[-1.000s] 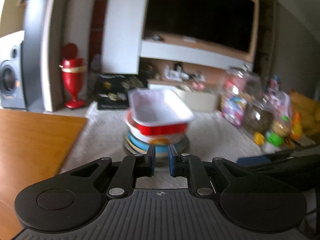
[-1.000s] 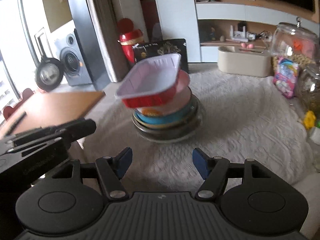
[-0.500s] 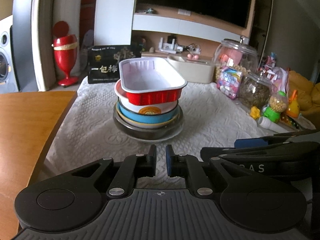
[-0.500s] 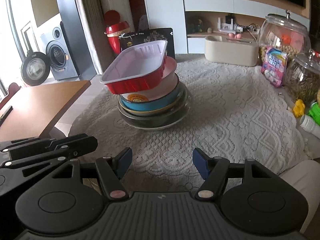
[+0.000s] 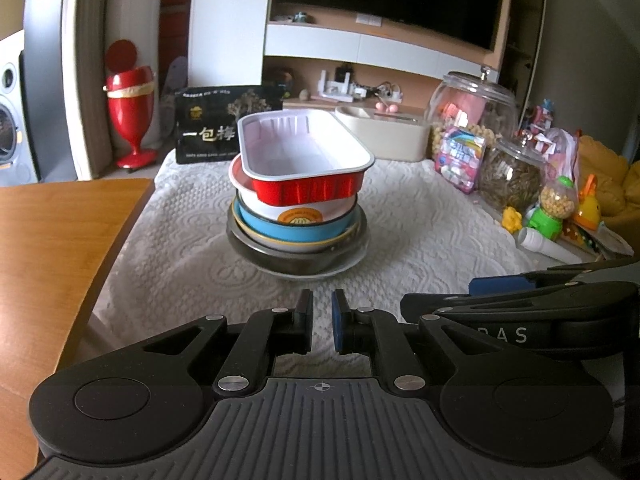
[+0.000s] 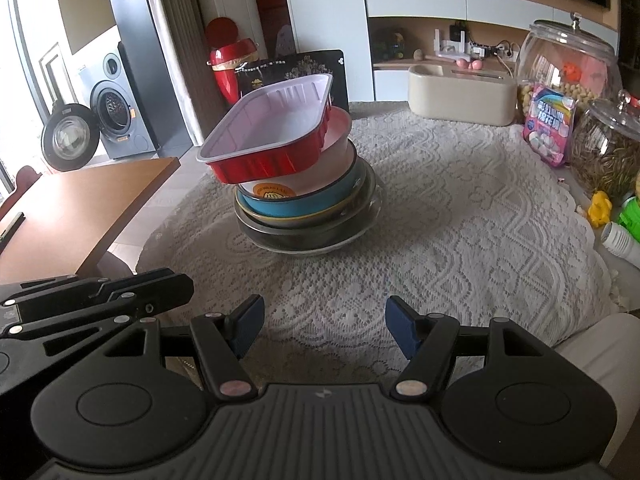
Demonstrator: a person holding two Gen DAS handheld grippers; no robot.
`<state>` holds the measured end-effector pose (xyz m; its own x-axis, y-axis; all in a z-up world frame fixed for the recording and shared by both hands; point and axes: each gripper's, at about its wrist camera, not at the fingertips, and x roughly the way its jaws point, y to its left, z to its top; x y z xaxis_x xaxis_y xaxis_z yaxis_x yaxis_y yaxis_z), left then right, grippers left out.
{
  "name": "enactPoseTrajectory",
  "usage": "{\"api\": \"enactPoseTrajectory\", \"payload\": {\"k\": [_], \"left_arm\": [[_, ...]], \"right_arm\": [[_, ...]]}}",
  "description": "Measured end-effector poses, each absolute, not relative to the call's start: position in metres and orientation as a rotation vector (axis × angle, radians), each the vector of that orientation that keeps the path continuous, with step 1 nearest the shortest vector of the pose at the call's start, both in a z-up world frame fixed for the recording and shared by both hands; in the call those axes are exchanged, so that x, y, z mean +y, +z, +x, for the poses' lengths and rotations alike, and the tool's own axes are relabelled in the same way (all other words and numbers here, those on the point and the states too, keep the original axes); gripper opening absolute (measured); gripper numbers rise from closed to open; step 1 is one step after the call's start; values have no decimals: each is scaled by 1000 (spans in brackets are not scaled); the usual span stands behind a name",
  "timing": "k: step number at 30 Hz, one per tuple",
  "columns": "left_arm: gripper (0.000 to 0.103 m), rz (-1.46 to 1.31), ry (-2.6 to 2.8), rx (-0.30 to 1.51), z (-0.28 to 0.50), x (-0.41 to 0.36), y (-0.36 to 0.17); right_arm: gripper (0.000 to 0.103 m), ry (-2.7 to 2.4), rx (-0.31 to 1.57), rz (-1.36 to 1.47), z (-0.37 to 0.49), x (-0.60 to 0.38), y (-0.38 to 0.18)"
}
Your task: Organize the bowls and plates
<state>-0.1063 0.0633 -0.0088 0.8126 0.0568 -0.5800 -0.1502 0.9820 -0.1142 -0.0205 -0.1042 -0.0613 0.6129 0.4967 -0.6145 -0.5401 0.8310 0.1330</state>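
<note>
A stack of dishes stands mid-table on the lace cloth. On top, a red rectangular tray (image 5: 304, 160) (image 6: 272, 132) with a white inside sits tilted on a white bowl (image 5: 300, 210) (image 6: 308, 178). Under that come a blue bowl (image 5: 296, 232) (image 6: 296, 204), a dark bowl (image 5: 288, 258) (image 6: 296, 238) and a clear plate. My left gripper (image 5: 321, 320) is shut and empty, short of the stack. My right gripper (image 6: 324, 326) stands open with nothing between its fingers, also short of the stack. Each gripper shows at the edge of the other's view.
A wooden table (image 5: 52, 240) adjoins on the left. Glass jars (image 5: 476, 112), a snack bag and small toys (image 5: 556, 208) crowd the right side. A beige box (image 6: 460, 96) and a black sign (image 5: 212, 132) stand behind the stack.
Both views have pulled back and tipped a little, so the stack sits slightly farther off and sharper. Neither gripper's jaws changed; the stack has not moved.
</note>
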Motion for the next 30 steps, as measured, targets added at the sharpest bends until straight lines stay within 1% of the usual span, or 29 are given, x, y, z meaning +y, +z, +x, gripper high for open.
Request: {"api": "enactPoseTrajectory", "payload": {"k": [30], "left_arm": [[11, -163, 114, 621, -106, 64, -11]], "right_arm": [[68, 603, 699, -65, -20, -105, -64]]}}
